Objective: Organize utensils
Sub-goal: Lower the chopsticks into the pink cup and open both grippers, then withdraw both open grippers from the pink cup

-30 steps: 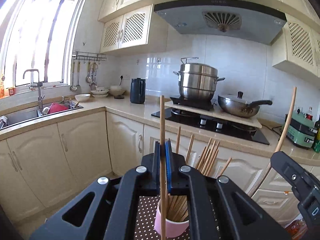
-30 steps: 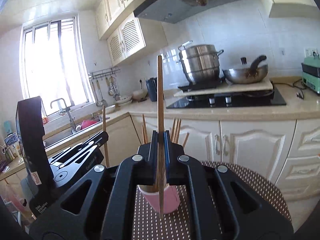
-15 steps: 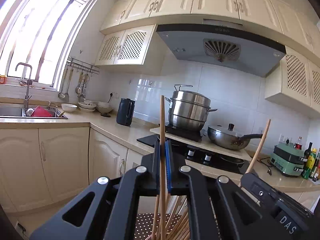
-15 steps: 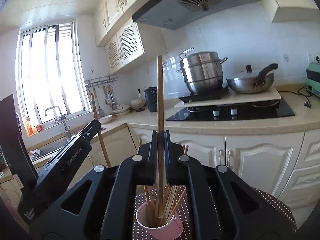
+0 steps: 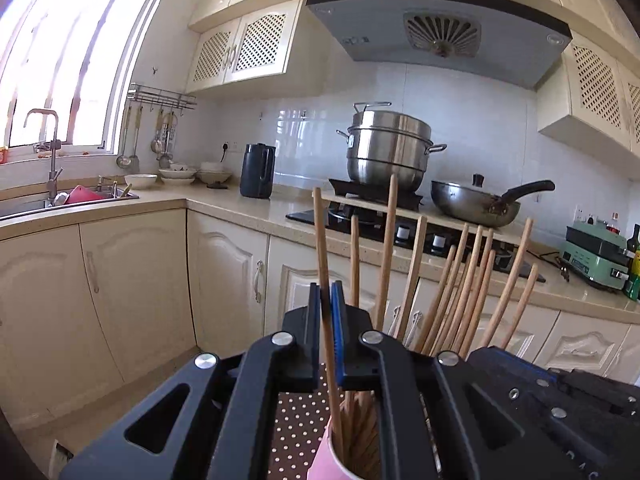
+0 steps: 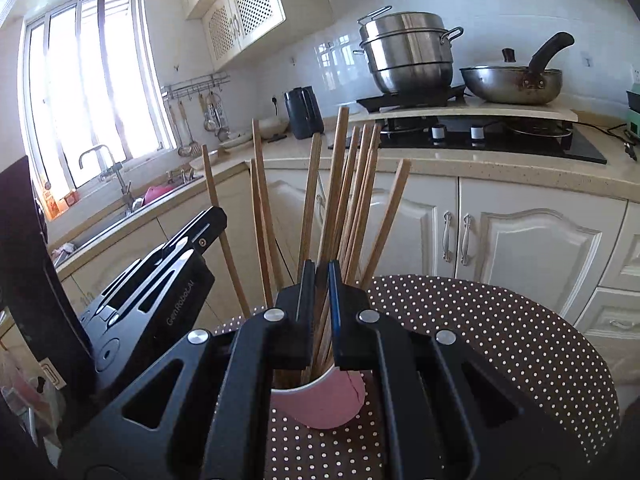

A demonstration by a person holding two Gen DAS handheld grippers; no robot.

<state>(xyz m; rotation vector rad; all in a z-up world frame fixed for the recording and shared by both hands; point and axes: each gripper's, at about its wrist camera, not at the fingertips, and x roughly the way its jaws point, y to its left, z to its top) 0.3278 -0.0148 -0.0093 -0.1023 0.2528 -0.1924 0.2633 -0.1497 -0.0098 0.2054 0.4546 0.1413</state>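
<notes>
A pink cup (image 6: 328,404) full of wooden chopsticks (image 6: 356,184) stands on a round brown polka-dot table (image 6: 500,344). My left gripper (image 5: 326,300) is just above the cup (image 5: 324,456), its jaws slightly apart around one chopstick (image 5: 322,248) whose lower end is inside the cup. My right gripper (image 6: 322,276) is right over the cup too, jaws slightly apart around a chopstick (image 6: 338,184) that stands in the bunch. The left gripper's body shows in the right wrist view (image 6: 152,304).
Cream kitchen cabinets (image 6: 520,232) and a counter run behind the table. A hob (image 6: 480,136) carries a steel steamer pot (image 6: 408,56) and a wok (image 6: 512,84). A black kettle (image 5: 258,170), a sink (image 5: 60,200) and hanging utensils are at the left.
Both grippers came down with their chopsticks into the pink cup. The jaws of both have opened slightly, so the sticks now stand in the cup among the others.
</notes>
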